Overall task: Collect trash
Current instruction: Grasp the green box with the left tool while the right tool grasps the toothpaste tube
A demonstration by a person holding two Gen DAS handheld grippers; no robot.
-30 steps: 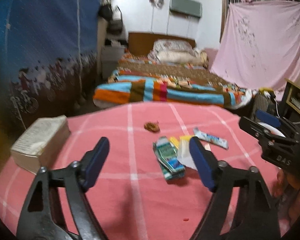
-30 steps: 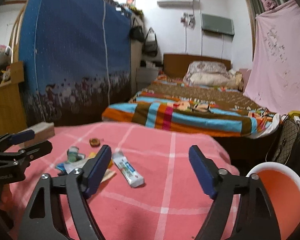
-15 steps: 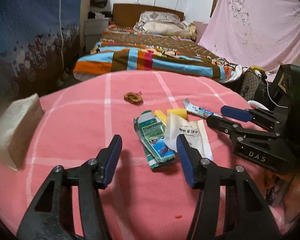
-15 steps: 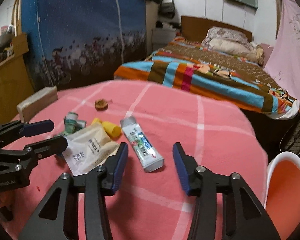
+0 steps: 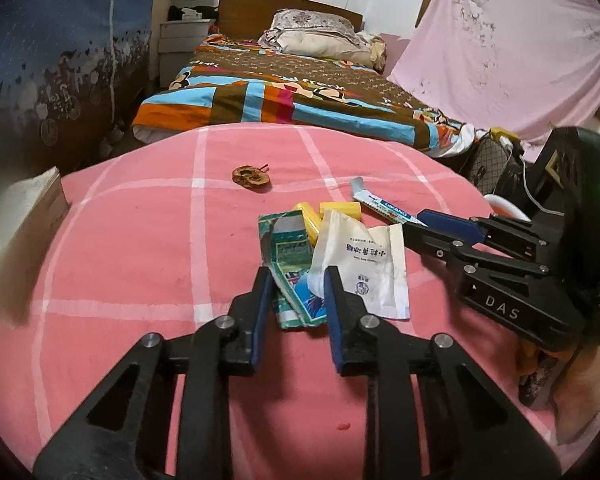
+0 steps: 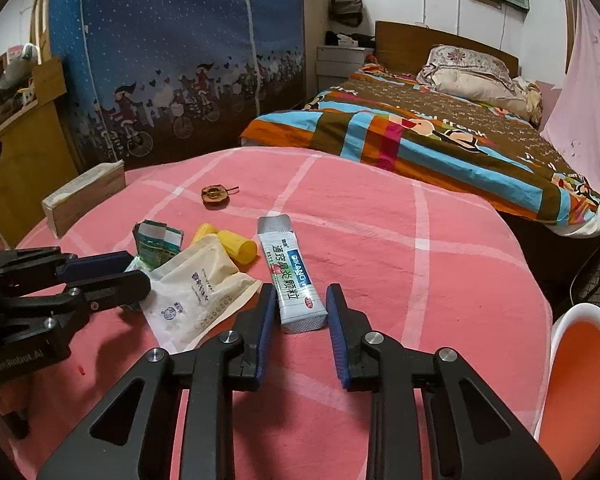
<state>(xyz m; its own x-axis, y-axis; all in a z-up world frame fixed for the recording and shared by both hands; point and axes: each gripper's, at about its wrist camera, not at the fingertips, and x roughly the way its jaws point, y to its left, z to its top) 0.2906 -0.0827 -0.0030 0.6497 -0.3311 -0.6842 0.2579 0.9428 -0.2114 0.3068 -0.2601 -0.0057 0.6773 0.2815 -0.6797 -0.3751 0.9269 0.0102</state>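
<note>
Trash lies on a pink checked tablecloth. My left gripper is shut on the near end of a crumpled green packet; it shows from the side in the right wrist view. Over the packet's right side lies a white paper pouch. My right gripper has its jaws closing, and their pads touch both sides of a white-and-blue sachet. Two yellow caps lie behind the pouch. A brown dried scrap sits farther back.
A thick book rests at the table's left edge. An orange bin with a white rim stands beside the table at the right. A bed with a striped cover lies beyond the table, and a blue wardrobe stands at the left.
Both grippers tipped downward and came in over the trash. Their jaws narrowed from wide apart, the left onto the green packet and the right around the sachet.
</note>
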